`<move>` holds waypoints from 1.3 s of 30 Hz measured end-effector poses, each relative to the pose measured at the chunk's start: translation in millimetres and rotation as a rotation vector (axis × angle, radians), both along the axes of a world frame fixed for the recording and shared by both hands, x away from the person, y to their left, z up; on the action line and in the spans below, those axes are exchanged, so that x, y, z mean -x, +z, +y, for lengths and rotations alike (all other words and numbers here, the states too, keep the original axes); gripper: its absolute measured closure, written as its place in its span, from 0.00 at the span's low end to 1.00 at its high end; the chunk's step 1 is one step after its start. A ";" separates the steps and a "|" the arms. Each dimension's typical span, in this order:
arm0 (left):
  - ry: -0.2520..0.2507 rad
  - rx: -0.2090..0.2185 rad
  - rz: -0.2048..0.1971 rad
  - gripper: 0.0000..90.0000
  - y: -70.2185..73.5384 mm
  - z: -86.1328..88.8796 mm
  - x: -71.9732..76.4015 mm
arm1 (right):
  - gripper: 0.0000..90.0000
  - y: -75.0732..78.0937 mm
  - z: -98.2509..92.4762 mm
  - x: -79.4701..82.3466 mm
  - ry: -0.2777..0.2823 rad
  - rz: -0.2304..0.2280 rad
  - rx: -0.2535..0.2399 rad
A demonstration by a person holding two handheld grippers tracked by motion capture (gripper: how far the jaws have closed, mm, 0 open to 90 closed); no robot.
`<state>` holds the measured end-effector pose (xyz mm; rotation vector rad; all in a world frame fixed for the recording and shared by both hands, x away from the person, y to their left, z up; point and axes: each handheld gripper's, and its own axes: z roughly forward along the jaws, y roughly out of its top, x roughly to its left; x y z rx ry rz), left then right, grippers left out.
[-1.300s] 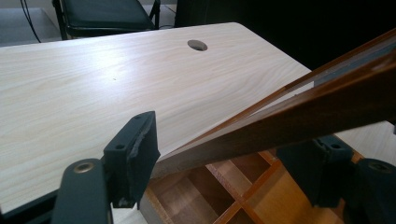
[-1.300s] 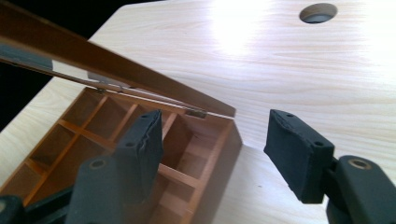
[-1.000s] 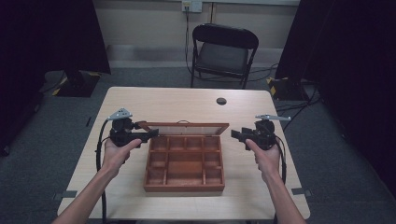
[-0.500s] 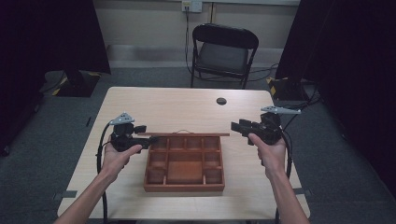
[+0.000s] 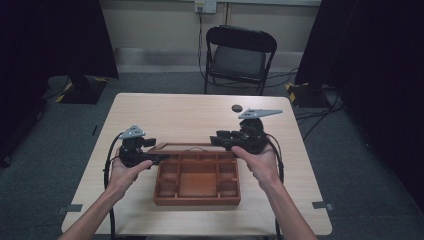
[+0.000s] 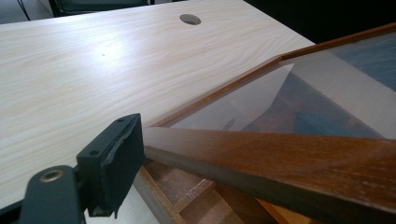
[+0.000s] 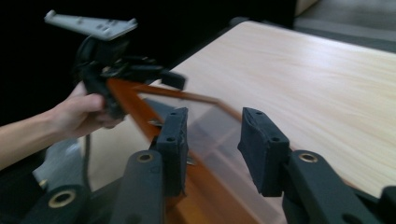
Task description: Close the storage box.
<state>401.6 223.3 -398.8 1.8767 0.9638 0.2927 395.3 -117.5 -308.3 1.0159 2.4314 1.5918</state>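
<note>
A reddish-brown wooden box (image 5: pixel 197 181) with little compartments is seen on a pale, light-wood table (image 5: pixel 170 115) with fine grain streaks. The box lid (image 6: pixel 299 116) is framed in the same warm brown, with a clear see-through pane. Both grippers are matte black, left gripper (image 5: pixel 150 159) and right gripper (image 5: pixel 219 136) alike, each topped with a light grey plate, and brassy rivets are spotted on the jaws. A dark round hole (image 5: pixel 236 107) is noticed in the tabletop. The chair (image 5: pixel 240 56) is black, the floor (image 5: pixel 65 130) dark grey carpet, and black curtains (image 5: pixel 55 37) are hung at the sides.
</note>
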 end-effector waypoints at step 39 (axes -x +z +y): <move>-0.005 -0.025 0.004 0.20 -8.3 1.5 4.6 | 0.90 -28.5 26.6 -9.8 0.159 0.126 0.021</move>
